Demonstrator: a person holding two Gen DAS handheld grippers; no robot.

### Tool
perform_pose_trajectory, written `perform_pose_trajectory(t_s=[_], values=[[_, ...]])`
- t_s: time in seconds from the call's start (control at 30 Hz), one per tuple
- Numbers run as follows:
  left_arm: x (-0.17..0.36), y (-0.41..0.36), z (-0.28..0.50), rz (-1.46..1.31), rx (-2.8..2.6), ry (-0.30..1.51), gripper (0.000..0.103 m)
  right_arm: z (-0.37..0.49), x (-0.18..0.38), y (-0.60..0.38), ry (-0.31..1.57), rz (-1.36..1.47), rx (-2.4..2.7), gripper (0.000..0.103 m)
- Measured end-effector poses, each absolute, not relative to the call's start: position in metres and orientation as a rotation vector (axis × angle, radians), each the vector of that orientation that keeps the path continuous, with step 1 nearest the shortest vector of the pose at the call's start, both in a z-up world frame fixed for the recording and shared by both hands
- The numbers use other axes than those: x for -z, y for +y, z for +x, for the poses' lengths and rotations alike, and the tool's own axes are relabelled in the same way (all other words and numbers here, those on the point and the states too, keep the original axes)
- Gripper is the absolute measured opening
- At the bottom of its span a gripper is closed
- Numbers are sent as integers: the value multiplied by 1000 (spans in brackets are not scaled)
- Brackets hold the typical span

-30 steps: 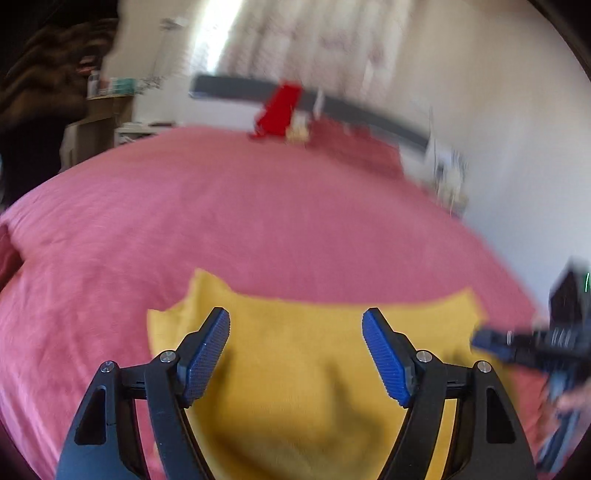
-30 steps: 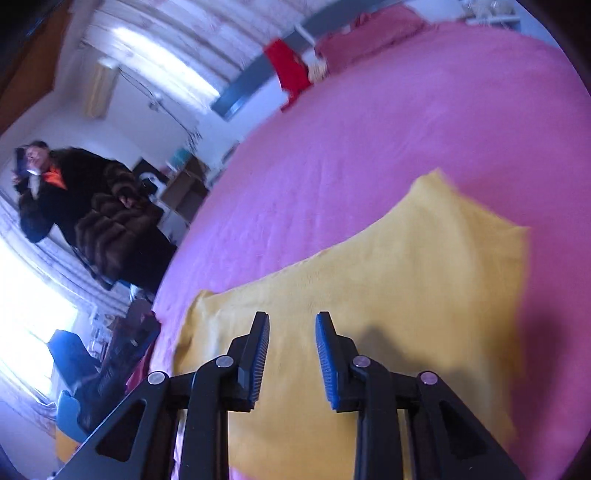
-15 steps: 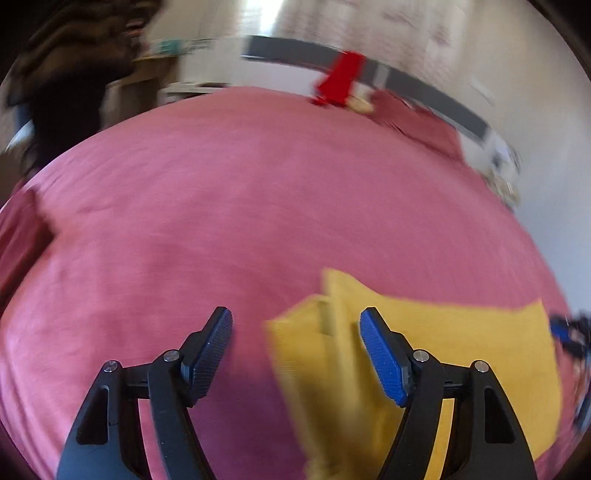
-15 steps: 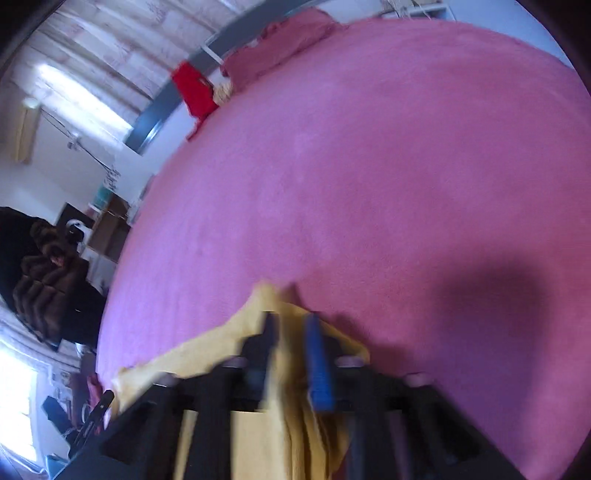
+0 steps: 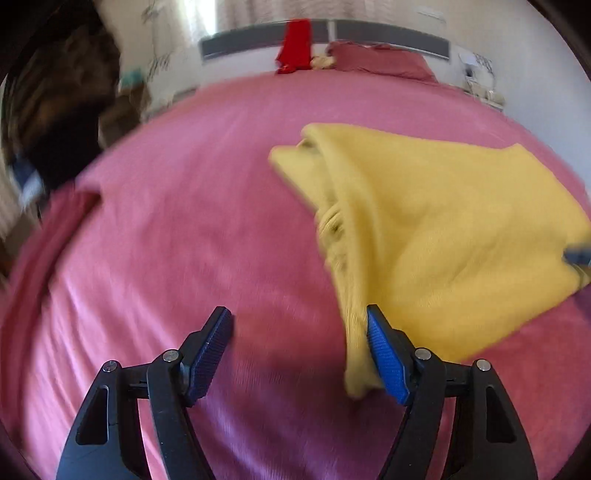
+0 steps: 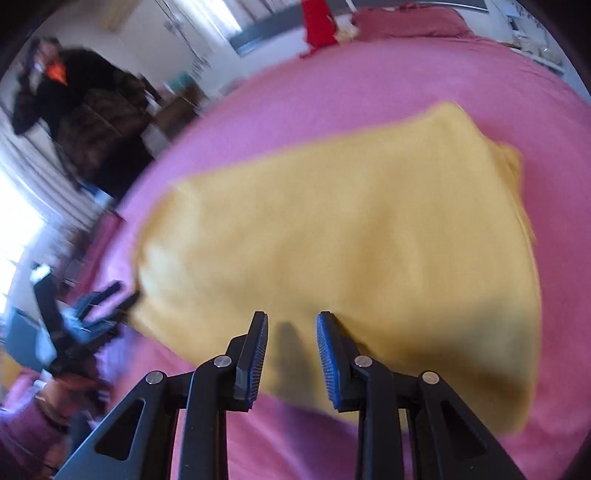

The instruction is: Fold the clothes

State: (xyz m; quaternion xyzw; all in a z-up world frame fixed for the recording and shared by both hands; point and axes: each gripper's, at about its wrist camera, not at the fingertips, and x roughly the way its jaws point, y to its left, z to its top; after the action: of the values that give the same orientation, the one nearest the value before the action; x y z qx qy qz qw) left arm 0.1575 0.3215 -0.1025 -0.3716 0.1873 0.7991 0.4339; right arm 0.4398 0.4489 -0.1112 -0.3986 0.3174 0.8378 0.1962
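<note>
Grippers: your left gripper (image 5: pixel 299 350) was opening, empty; your right gripper (image 6: pixel 291 354) was closing, empty, above blurred folded mustard-yellow knit garment (image 6: pixel 343 236).

right gripper (image 6: pixel 291 350): jaws closing, empty | yellow garment (image 6: pixel 332 229): folded on pink bedspread (image 6: pixel 369 81)

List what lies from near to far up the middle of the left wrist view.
left gripper → pink bedspread → red garment hanging at the grey headboard → curtained wall. The yellow sweater lies off to the right, so it is left out.
</note>
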Motion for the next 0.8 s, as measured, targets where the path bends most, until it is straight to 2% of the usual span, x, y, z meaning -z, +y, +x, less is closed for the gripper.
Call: perform_pose_trajectory(t_s=[0.17,0.2,0.33,0.47,0.67,0.7,0.8], values=[[89,299,158,-938,-2012,382,80,477,108,452,1014,-1019,-2328,25],[83,299,160,-916,-2019,345,80,480,103,453,1027,-984,-2346,28],[62,311,177,-803,-1972,235,80,469,89,457,948,-926,-2409,29],[90,351,166,-935,-1953,418,80,472,102,473,954,-1001,-2342,29],[99,323,142,-970,-1917,379,81,537,122,512,1219,-820,-2255,11],[97,317,141,-969,-1901,368,81,548,124,515,1258,-790,-2247,12],[91,302,123,-1058,-1862,288,83,569,117,519,1360,-748,-2250,27]])
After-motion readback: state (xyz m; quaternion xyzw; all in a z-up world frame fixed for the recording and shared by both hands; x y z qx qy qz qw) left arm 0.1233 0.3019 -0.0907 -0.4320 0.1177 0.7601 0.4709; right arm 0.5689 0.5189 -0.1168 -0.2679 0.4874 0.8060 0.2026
